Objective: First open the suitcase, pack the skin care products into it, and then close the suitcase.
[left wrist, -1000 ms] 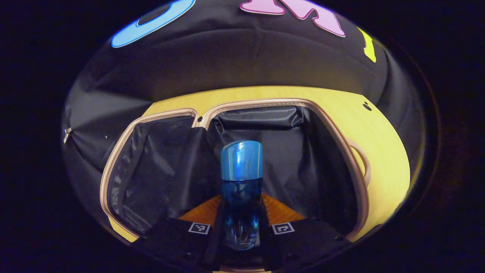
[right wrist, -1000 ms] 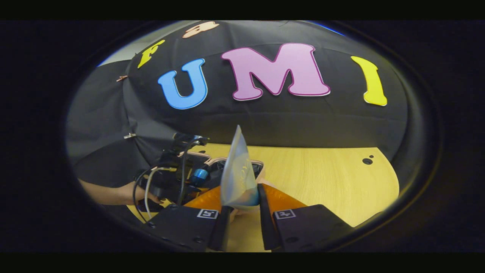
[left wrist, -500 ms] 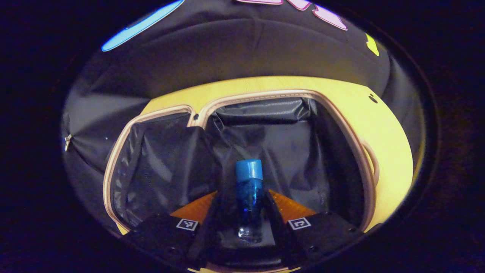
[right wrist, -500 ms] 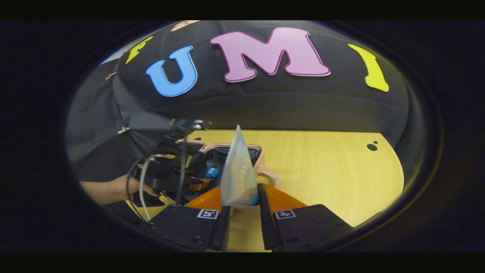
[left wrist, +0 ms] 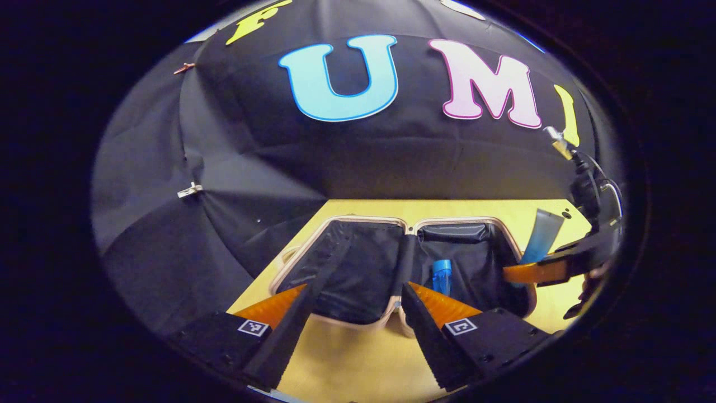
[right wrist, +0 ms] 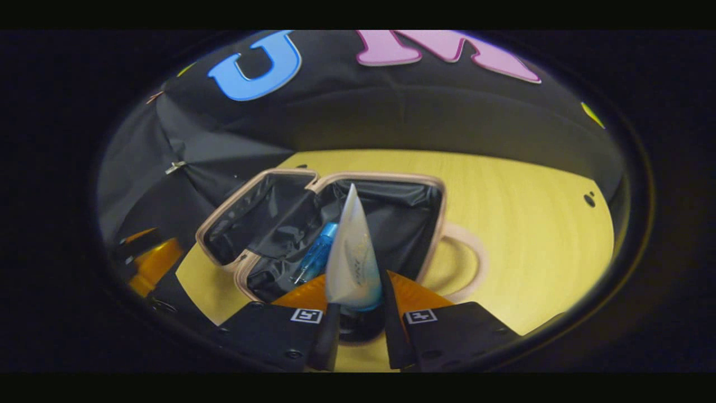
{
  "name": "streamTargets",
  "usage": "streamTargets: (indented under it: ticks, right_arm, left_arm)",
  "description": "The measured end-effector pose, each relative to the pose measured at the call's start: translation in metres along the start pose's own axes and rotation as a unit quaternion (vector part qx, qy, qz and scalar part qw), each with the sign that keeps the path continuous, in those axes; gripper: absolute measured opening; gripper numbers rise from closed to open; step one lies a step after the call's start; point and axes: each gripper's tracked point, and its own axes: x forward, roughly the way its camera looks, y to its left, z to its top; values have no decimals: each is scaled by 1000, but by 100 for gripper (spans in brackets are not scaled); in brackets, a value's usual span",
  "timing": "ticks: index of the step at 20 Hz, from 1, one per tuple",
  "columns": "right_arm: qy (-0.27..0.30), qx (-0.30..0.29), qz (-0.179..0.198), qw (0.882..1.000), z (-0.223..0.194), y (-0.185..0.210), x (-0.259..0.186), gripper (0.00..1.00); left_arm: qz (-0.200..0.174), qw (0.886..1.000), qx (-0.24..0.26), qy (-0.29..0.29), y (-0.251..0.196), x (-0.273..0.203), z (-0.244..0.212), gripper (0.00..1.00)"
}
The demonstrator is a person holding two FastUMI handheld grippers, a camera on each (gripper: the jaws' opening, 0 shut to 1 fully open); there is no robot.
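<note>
The small suitcase (left wrist: 363,219) lies open on the wooden table, its beige rim (right wrist: 380,176) framing two halves lined in black. A blue bottle (left wrist: 442,274) lies in the right half, also seen in the right gripper view (right wrist: 316,260). My left gripper (left wrist: 355,286) hovers open in front of the case with nothing between its fingers. My right gripper (right wrist: 355,280) is shut on a pale tube with a blue end (right wrist: 351,257), held above the right half. In the left gripper view that tube (left wrist: 541,235) and the right gripper (left wrist: 520,270) hang at the case's right edge.
The suitcase's beige loop handle (right wrist: 475,263) lies on the table (right wrist: 531,240) to the right of the case. Bare wood (left wrist: 347,358) lies in front of the case. The black cloth wall stands close behind. The left gripper (right wrist: 148,263) shows at the far left.
My left gripper let go of the blue bottle inside the suitcase, opened and drew back out. My right gripper carried the tube leftward to above the case.
</note>
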Motion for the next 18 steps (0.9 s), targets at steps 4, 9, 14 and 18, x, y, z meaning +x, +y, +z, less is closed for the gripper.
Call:
streamTargets:
  ticks: [4, 9, 14, 18]
  right_arm:
    - [43, 44, -49, 997, -12, -2, 33, 38]
    - [82, 87, -97, 988, -21, -1, 49, 39]
    - [88, 105, -124, 983, -26, 1, 54, 43]
    - [86, 106, -123, 983, -34, 7, 45, 62]
  left_arm:
    - [-2, 1000, 17, 12, 8, -42, -30, 98]
    - [-25, 999, -22, 9, 6, -78, -37, 98]
    - [-12, 1000, -9, 6, 43, -82, -41, 98]
    - [6, 999, -37, -2, 72, -75, -35, 98]
